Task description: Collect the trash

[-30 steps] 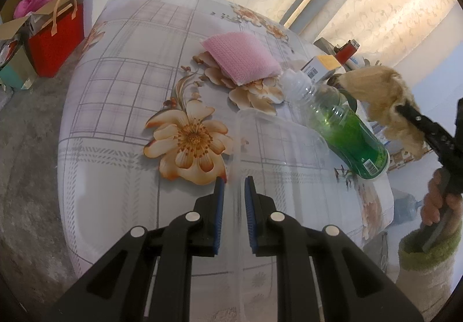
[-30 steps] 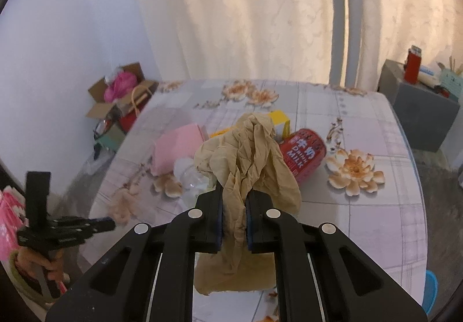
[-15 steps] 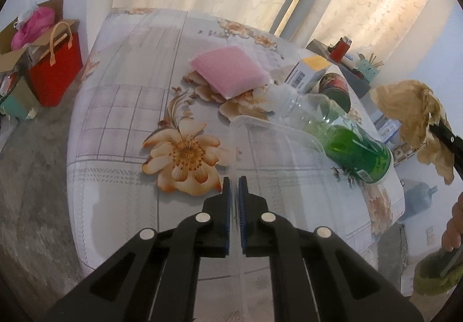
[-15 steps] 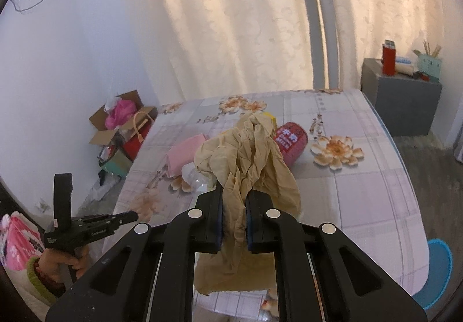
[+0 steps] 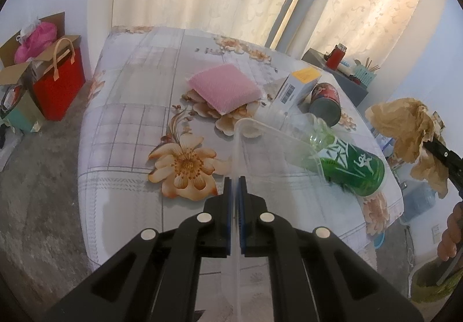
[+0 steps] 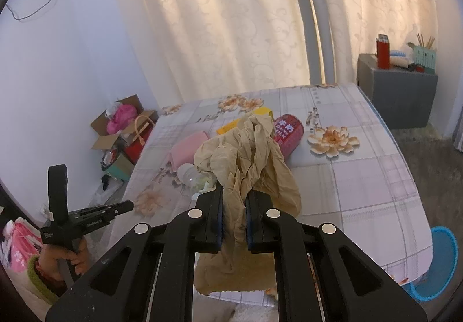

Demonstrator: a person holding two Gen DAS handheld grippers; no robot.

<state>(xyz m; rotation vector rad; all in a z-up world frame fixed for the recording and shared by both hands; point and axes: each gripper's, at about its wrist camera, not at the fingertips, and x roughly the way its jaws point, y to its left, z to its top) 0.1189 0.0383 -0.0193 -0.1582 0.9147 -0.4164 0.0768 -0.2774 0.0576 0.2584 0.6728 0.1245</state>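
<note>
Soft curtain-filtered daylight, fisheye-warped edges

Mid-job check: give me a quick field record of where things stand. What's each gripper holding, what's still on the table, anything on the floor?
left gripper: shut on the rim of the clear plastic container
right gripper: shut on the crumpled brown paper, held above the table
table: floral cloth
still on table: green bottle lying on its side; red can on its side; pink sponge; small box
floor: blue basin beside the table; red bag and open cardboard box by the wall
</note>
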